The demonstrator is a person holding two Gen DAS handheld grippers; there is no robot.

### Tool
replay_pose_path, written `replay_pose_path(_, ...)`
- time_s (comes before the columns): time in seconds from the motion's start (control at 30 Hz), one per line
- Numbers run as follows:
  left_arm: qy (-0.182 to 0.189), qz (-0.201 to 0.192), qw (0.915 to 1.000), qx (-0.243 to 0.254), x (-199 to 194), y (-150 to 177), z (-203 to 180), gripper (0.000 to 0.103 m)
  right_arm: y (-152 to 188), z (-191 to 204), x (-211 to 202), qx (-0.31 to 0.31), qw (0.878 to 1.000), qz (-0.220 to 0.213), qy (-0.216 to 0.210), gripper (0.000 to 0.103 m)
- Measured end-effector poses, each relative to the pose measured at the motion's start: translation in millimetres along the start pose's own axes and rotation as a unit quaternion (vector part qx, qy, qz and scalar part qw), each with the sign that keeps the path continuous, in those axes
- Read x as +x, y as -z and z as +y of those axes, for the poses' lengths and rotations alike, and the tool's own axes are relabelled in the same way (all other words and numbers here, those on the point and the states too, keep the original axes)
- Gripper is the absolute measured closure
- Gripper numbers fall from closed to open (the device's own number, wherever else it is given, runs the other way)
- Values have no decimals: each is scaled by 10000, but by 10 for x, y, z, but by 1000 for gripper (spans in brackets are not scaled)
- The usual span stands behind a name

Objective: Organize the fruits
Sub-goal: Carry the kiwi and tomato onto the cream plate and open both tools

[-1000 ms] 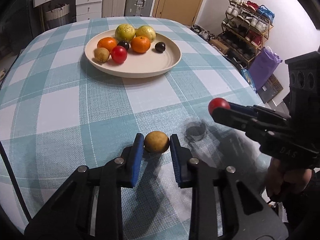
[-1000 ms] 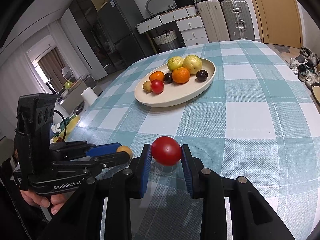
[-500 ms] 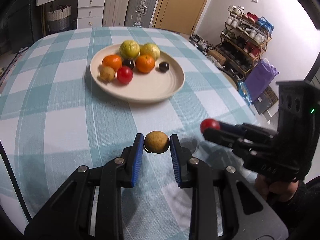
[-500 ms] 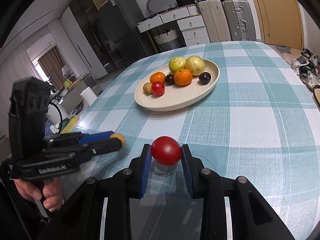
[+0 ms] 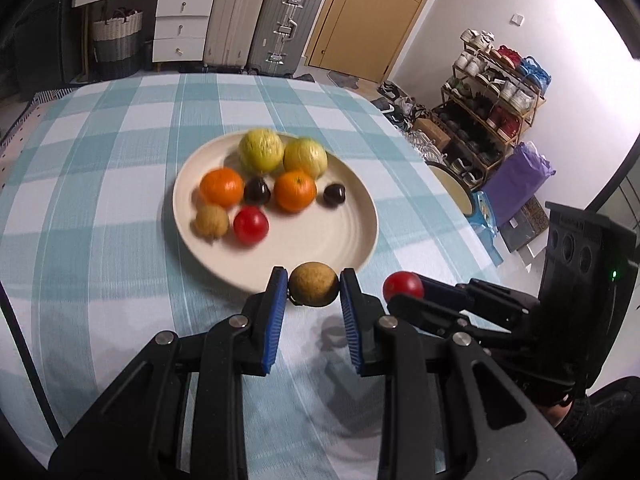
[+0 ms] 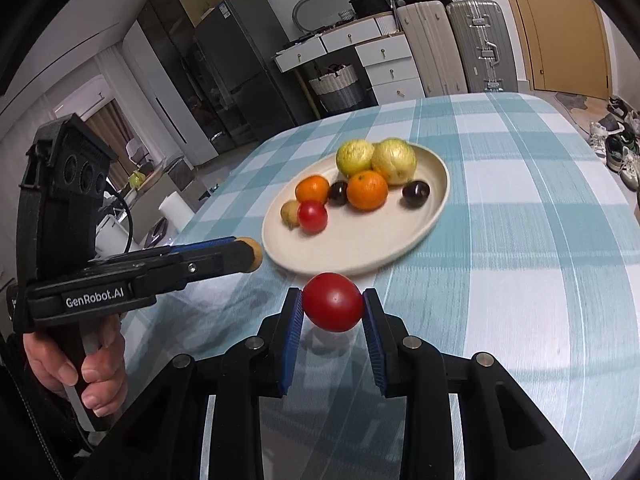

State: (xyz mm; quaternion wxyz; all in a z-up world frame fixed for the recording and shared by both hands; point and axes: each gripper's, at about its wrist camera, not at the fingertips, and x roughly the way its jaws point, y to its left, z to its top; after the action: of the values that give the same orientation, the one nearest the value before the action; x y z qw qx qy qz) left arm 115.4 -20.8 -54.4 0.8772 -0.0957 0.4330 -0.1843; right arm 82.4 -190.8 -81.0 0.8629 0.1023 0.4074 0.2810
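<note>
My left gripper [image 5: 313, 286] is shut on a small brown fruit [image 5: 313, 284], held above the table just short of the near rim of a cream plate [image 5: 344, 240]. My right gripper [image 6: 332, 304] is shut on a red tomato [image 6: 332, 302], also in the air near the plate's [image 6: 400, 240] front edge. The plate holds two yellow-green fruits, two oranges [image 5: 222, 186], two dark plums, a red tomato [image 5: 251, 224] and a brown fruit [image 5: 212, 220]. The right gripper with its tomato [image 5: 402, 286] shows at the right of the left wrist view.
The table has a teal and white checked cloth [image 5: 100, 200]. Beyond its far edge stand suitcases [image 5: 288, 20] and white drawers [image 5: 180, 20]. A shoe rack [image 5: 492, 104] and a purple bag [image 5: 516, 176] stand to the right of the table.
Both grippers have moved forward toward the plate with their fruits held. The plate now sits closer in both views.
</note>
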Motion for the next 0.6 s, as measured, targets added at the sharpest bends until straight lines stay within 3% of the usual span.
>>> replay_pose_path(0.6, 95, 227, 9995, -194, 542, -555, 136, 79, -500, -215, 440, -36, 9998, 161, 98, 72)
